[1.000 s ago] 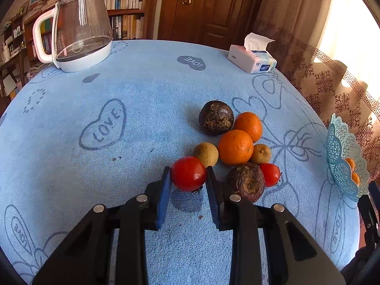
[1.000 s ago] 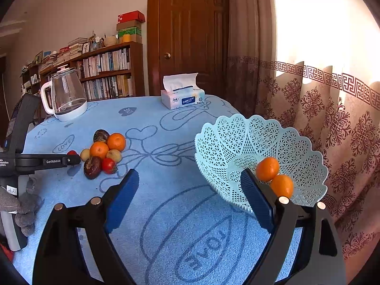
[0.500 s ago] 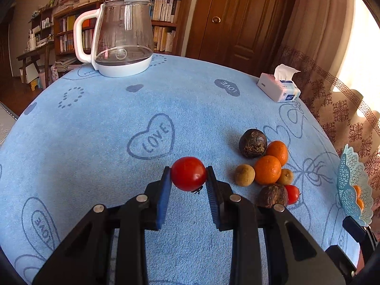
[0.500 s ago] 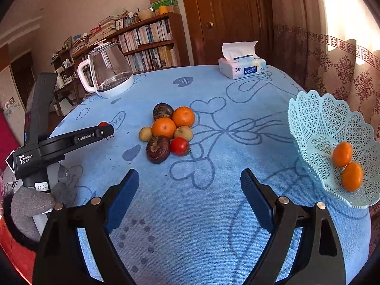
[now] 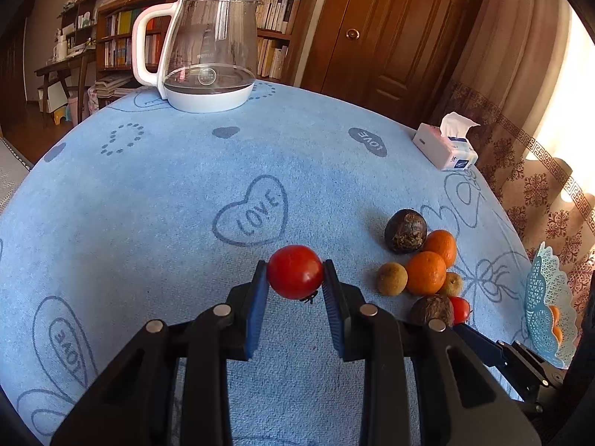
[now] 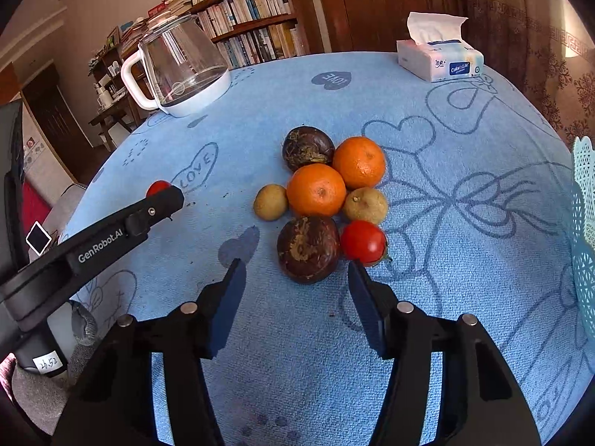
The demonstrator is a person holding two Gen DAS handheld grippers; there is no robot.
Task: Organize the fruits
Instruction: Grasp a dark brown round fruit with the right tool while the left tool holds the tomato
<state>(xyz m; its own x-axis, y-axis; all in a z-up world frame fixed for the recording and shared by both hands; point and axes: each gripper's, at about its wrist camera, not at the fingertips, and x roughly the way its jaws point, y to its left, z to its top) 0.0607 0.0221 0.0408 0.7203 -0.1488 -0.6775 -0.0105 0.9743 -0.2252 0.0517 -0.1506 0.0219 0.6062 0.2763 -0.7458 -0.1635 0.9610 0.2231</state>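
Note:
My left gripper (image 5: 295,273) is shut on a red tomato (image 5: 295,271) and holds it above the blue cloth, left of the fruit pile; the tomato (image 6: 158,187) also shows in the right wrist view. The pile holds two oranges (image 6: 316,189), two dark passion fruits (image 6: 308,249), two small brown fruits (image 6: 270,202) and another red tomato (image 6: 363,242). My right gripper (image 6: 297,278) is open and empty, just in front of the nearer passion fruit. The pale blue lattice basket (image 5: 541,297) stands at the right with oranges inside.
A glass kettle (image 5: 208,48) stands at the back left of the round table (image 5: 148,204). A tissue box (image 6: 438,57) sits at the back right. Bookshelves, a door and curtains lie beyond the table.
My left gripper has carried the tomato up and to the left, away from the pile. My right gripper has swung from the basket to the fruit pile and come close to it.

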